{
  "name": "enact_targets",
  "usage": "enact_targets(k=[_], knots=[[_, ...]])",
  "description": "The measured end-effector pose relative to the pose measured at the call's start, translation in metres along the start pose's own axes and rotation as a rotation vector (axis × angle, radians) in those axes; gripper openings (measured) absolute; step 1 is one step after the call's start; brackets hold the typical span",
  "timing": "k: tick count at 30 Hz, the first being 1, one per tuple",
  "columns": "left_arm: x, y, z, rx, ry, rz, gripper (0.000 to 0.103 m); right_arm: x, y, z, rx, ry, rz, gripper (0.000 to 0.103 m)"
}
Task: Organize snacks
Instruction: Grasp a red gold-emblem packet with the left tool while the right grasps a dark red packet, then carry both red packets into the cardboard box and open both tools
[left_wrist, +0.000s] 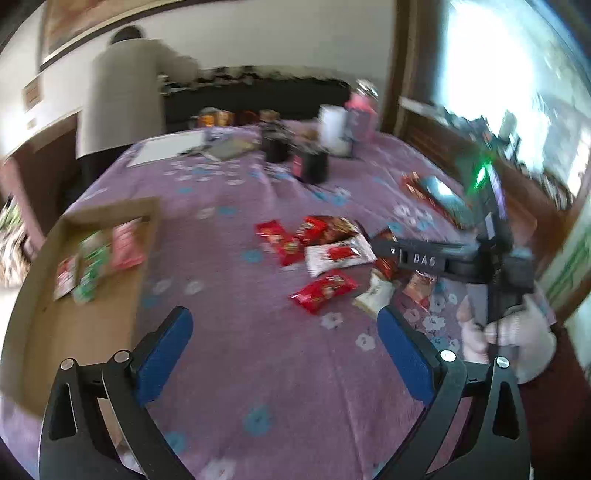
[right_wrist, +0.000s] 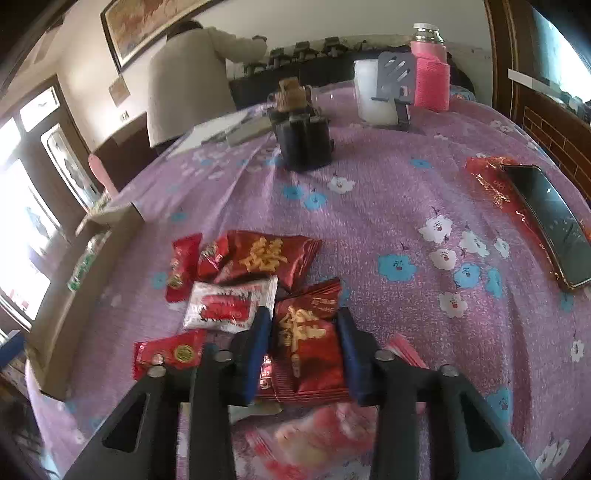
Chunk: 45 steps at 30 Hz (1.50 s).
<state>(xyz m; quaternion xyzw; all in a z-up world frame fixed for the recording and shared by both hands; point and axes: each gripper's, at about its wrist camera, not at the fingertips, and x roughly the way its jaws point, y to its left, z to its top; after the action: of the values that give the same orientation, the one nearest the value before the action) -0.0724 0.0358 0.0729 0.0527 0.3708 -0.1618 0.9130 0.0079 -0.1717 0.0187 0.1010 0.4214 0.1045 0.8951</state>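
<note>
A pile of red and white snack packets lies on the purple flowered cloth. A cardboard box at the left holds green, pink and red packets. My left gripper is open and empty, above the cloth between box and pile. My right gripper is shut on a dark red snack packet with gold characters, at the near edge of the pile; it also shows in the left wrist view. Other packets lie just beyond and left of it.
A phone on a red wrapper lies at the right. Dark jars, a white cup, a grey stand and a pink flask stand at the back. A person stands behind the table.
</note>
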Motion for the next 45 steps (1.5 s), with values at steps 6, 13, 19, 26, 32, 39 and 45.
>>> enact_targets(k=[6, 13, 19, 26, 32, 39, 45], knots=[[0.049, -0.031, 0.015, 0.177, 0.045, -0.042, 0.1, -0.009, -0.009, 0.002, 0.044, -0.007, 0.05, 0.035], [0.094, -0.025, 0.014, 0.159, 0.205, -0.105, 0.03, -0.012, -0.015, 0.005, 0.081, -0.013, 0.084, 0.035], [0.078, -0.011, 0.01, 0.052, 0.168, -0.106, 0.015, -0.016, -0.016, 0.006, 0.085, -0.036, 0.077, 0.034], [0.046, 0.012, 0.002, -0.058, 0.115, -0.111, 0.015, -0.023, -0.016, 0.005, 0.098, -0.06, 0.077, 0.034], [0.021, 0.033, -0.014, -0.138, 0.095, -0.074, 0.016, -0.033, -0.008, 0.004, 0.083, -0.096, 0.118, 0.034], [0.018, 0.04, -0.026, -0.179, 0.097, -0.055, 0.016, -0.031, 0.023, -0.002, -0.024, -0.079, 0.186, 0.034], [0.009, 0.039, -0.03, -0.198, 0.08, -0.074, 0.016, -0.025, 0.034, -0.007, -0.059, -0.064, 0.169, 0.034]])
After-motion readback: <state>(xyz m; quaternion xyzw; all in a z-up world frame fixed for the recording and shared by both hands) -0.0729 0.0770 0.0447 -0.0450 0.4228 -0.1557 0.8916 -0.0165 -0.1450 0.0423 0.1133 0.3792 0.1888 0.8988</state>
